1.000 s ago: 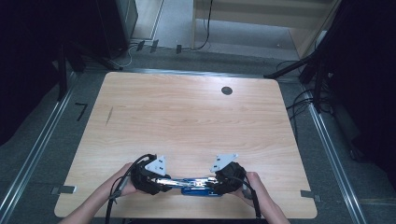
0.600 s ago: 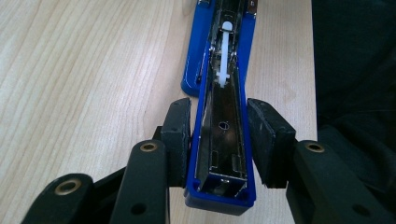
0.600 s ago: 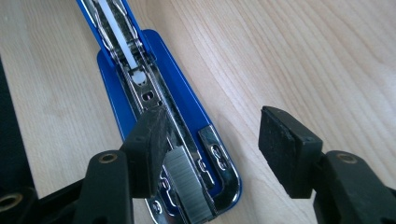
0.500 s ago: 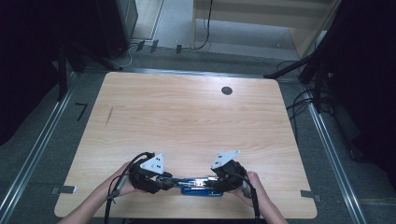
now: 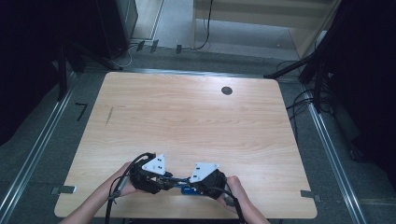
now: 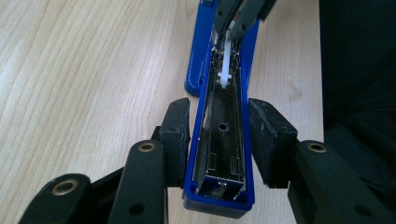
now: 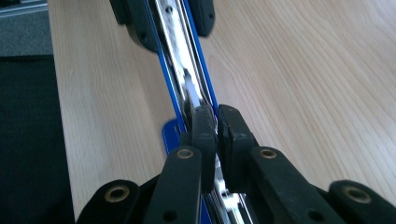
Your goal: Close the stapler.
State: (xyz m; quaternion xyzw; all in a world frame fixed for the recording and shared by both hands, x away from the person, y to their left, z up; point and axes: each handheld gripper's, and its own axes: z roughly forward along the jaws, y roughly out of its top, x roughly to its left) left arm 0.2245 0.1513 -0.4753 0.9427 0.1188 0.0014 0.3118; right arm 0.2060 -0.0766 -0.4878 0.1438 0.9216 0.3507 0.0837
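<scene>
Close to the person, at the near edge of the table (image 5: 196, 116), lies a blue stapler (image 6: 219, 154). It is open, so you can see the shiny metal tray inside it. The blue base sits flat on the wood.

The left gripper (image 6: 219, 135) has its two black jaws on the two sides of the stapler's open top part. One pad (image 6: 175, 133) presses on one blue side and the other pad presses on the other side. The jaws are pinching the stapler and holding it.

The right gripper (image 7: 217, 128) comes at the stapler from the other end. Its jaws have just been closing. Now they are pressed almost together, down inside the metal tray. A thin white piece (image 6: 225, 65) sits in the tray right at their tips, and it looks like they pinch it.

From above, both hands are low at the front of the table, near each other, with the stapler between the left gripper (image 5: 152, 175) and the right gripper (image 5: 205, 179).

Farther away the wood is bare. Near the far edge there is a small dark round hole (image 5: 227, 90).
</scene>
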